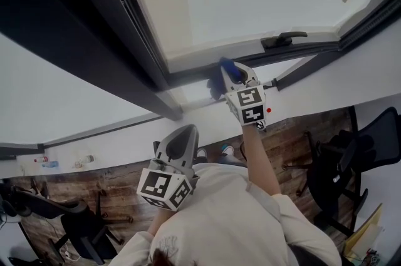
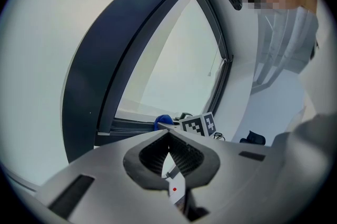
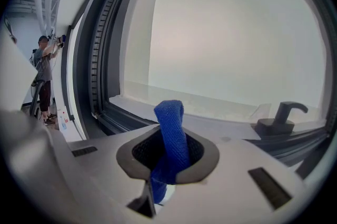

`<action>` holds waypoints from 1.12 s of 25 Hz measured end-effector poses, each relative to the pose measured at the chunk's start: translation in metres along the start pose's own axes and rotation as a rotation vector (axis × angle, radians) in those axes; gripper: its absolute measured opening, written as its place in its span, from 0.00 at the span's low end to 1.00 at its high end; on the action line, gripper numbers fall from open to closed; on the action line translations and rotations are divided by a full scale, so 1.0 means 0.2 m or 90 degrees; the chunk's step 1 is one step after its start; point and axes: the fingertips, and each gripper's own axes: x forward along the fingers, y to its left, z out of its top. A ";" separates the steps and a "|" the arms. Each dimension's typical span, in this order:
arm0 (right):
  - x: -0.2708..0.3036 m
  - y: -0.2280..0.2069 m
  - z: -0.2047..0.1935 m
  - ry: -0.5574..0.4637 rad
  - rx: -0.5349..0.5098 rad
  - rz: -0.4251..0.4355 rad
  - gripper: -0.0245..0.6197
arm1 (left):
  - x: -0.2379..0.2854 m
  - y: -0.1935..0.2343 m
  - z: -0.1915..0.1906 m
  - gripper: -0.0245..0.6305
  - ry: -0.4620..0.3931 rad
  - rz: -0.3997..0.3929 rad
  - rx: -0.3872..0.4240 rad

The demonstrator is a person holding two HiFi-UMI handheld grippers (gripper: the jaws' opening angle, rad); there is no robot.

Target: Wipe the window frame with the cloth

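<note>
Right gripper (image 1: 229, 72) is pinching the blue cloth (image 3: 171, 130) at the centre window frame (image 1: 188, 76), risking slippage from its narrow hold; left gripper (image 1: 187, 133) is idling closed, empty.

Below me lay a wood-plank floor (image 1: 326, 124) with black office chairs (image 1: 357, 152) (white walls (image 1: 56, 96), pale daylight through glass).

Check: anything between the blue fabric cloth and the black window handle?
Nothing. Right gripper view shows bare pale frame ledge between the blue fabric cloth and black window handle.
</note>
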 end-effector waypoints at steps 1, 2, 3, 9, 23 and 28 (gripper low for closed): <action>0.00 -0.01 0.00 0.000 0.001 -0.002 0.12 | 0.00 0.00 0.00 0.04 0.000 0.000 0.000; 0.00 -0.02 0.00 0.000 0.000 -0.004 0.12 | 0.01 -0.01 0.00 0.04 0.000 -0.001 -0.001; 0.00 -0.03 0.00 0.000 0.000 -0.005 0.12 | 0.02 -0.01 0.00 0.04 0.001 -0.001 -0.001; -0.02 -0.08 -0.03 0.002 0.004 -0.013 0.12 | 0.03 -0.03 -0.01 0.04 0.000 0.002 -0.001; -0.06 -0.21 -0.05 0.002 0.015 -0.027 0.12 | 0.05 -0.08 -0.01 0.04 -0.005 0.010 -0.002; -0.06 -0.25 -0.07 0.002 0.016 -0.028 0.12 | 0.09 -0.10 -0.02 0.04 -0.005 0.010 -0.003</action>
